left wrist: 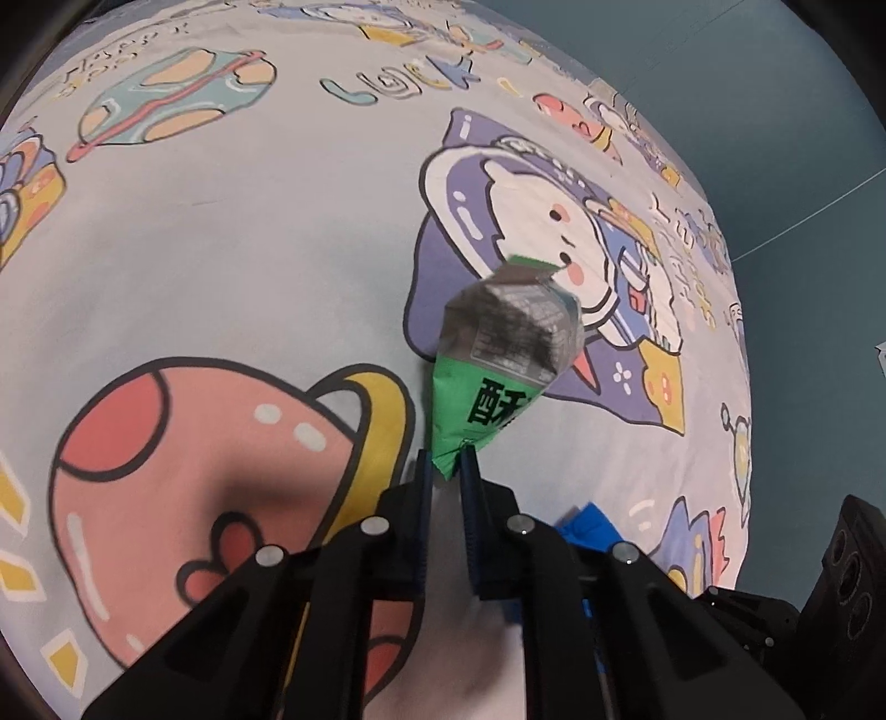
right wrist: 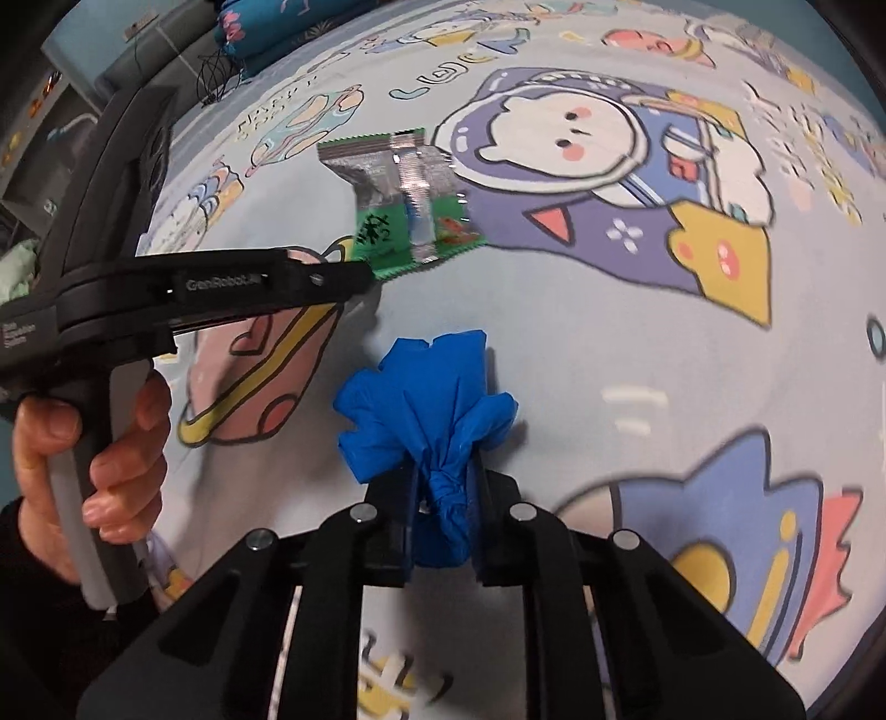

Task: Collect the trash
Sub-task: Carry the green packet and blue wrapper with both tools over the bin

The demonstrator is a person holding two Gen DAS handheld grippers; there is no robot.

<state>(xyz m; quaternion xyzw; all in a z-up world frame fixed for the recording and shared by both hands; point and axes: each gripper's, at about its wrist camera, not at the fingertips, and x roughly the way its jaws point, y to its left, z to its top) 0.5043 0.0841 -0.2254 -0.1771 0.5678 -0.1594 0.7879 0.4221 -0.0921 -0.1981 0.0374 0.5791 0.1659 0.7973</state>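
A green and silver snack wrapper (left wrist: 498, 354) lies on the cartoon-print bedsheet (left wrist: 232, 232). My left gripper (left wrist: 446, 462) is shut on its near green corner. The right wrist view shows the same wrapper (right wrist: 410, 199) with the left gripper (right wrist: 368, 277) pinching its lower left corner from the side. A crumpled blue piece of thin plastic or paper (right wrist: 426, 410) is bunched between the pads of my right gripper (right wrist: 443, 482), which is shut on its twisted end. A bit of that blue trash (left wrist: 590, 526) peeks out at the right of the left wrist view.
The printed sheet (right wrist: 609, 387) covers the whole bed. A hand (right wrist: 83, 443) grips the left tool's handle. A dark patterned pillow (right wrist: 249, 33) and shelves lie beyond the bed's far left corner. Teal floor (left wrist: 775, 111) runs past the sheet's right edge.
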